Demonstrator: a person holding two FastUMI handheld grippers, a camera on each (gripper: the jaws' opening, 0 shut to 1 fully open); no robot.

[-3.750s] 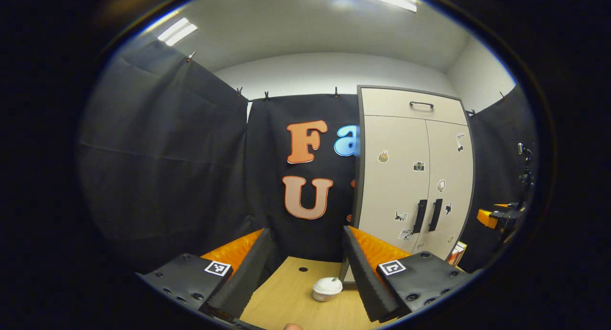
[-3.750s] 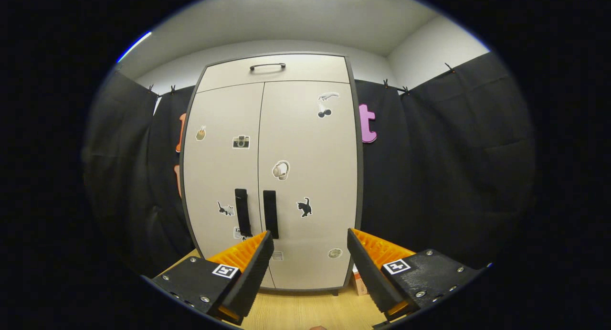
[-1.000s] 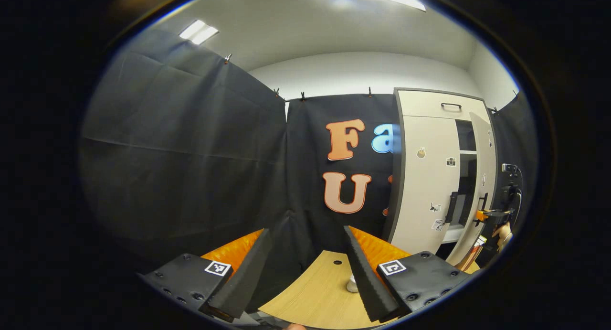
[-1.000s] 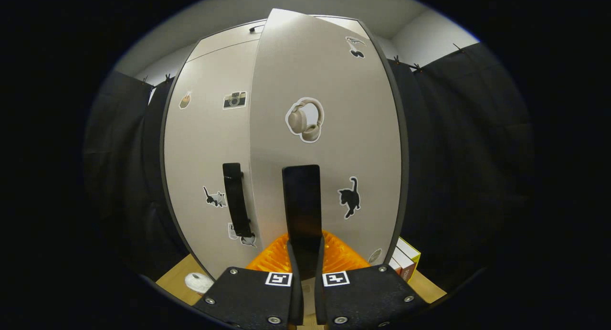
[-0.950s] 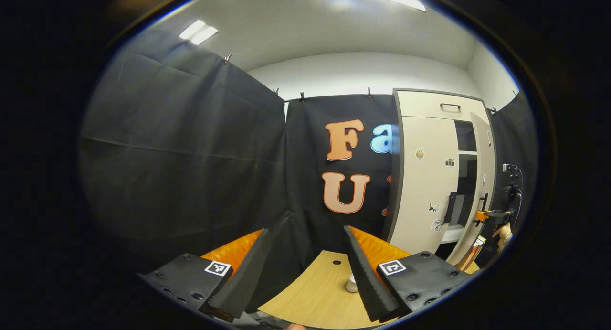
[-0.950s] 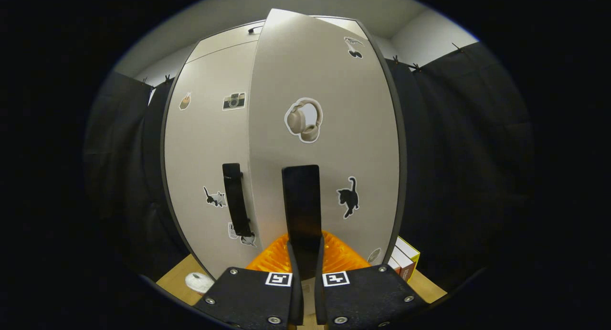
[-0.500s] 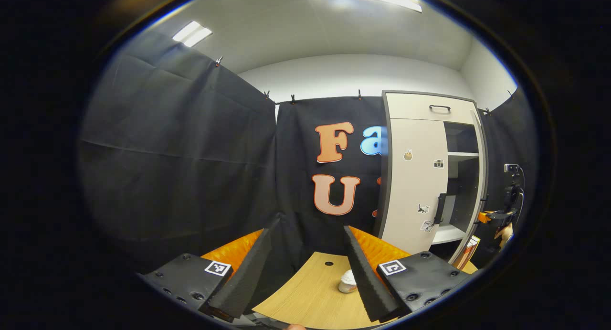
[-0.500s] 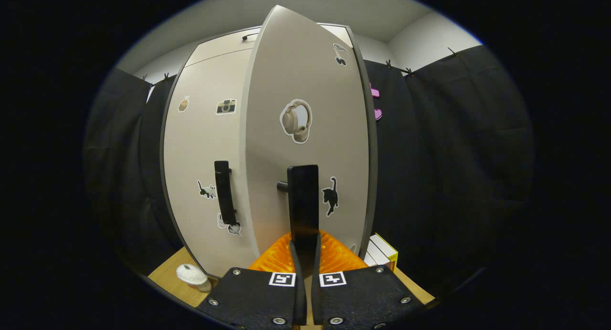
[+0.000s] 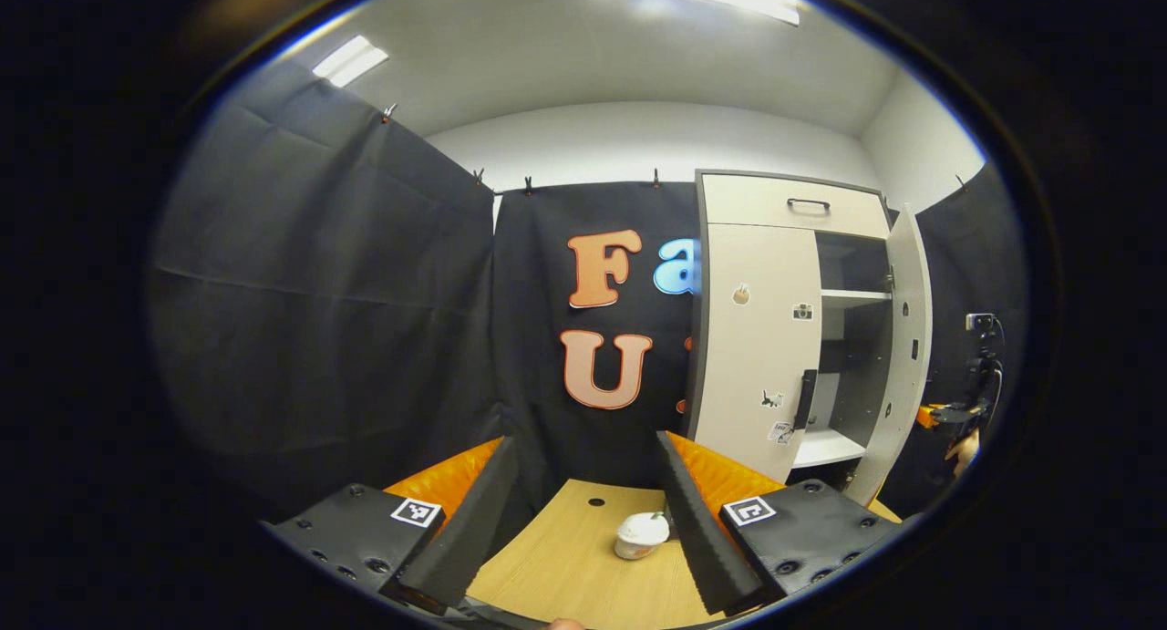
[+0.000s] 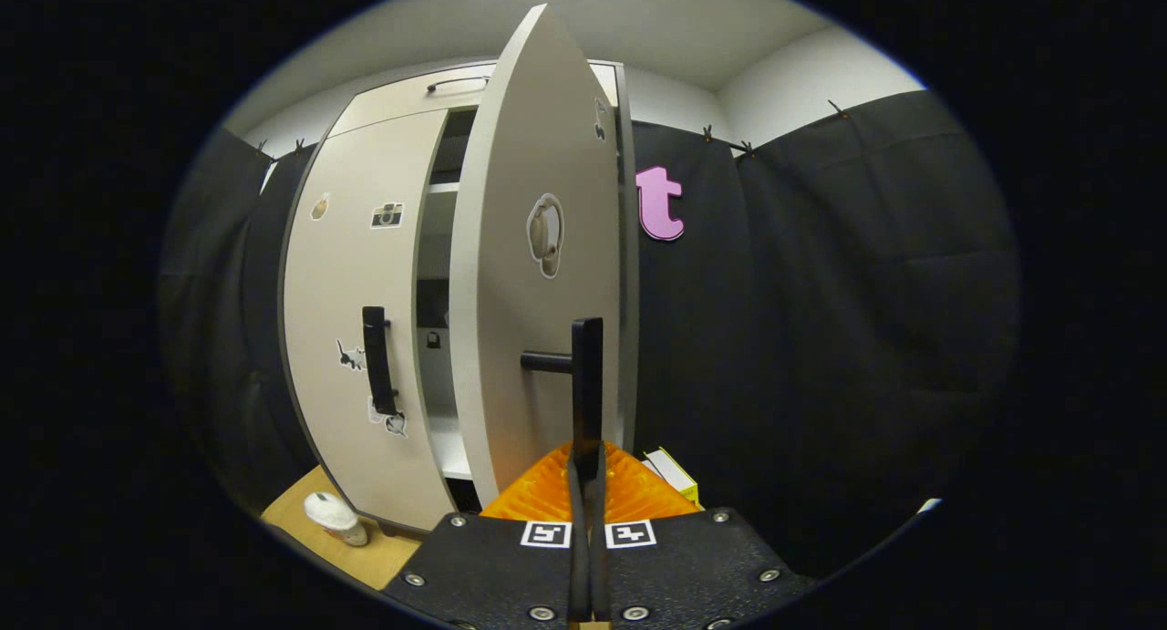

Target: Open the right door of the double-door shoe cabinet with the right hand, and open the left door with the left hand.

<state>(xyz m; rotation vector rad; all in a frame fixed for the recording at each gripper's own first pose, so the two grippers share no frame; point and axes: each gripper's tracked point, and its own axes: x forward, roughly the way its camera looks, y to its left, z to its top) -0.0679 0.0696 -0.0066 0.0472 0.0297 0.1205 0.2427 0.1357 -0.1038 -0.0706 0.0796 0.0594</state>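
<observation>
Black cloth walls close the booth around a pale double-door shoe cabinet [image 9: 761,338] standing on a wood-grain counter [image 9: 583,566]; the right hand-held gripper [image 10: 585,470] is clenched on the right door's handle [image 10: 586,384], both fingers pressed against the dark vertical bar; the right door [image 10: 533,274] stands swung well out from the cabinet, nearly edge-on in the right gripper view, with shelves [image 9: 852,294] showing in the gap behind it; the left door [image 10: 351,311] sits flush and closed, its own handle [image 10: 376,361] untouched; the left hand-held gripper [image 9: 583,484] hangs released, fingers spread wide, well apart from the cabinet and aimed at the cloth to its left; a small white cup [image 9: 640,533] stands on the counter just beside the left gripper's right finger; coloured boxes [image 10: 673,470] lie low beside the open door.
</observation>
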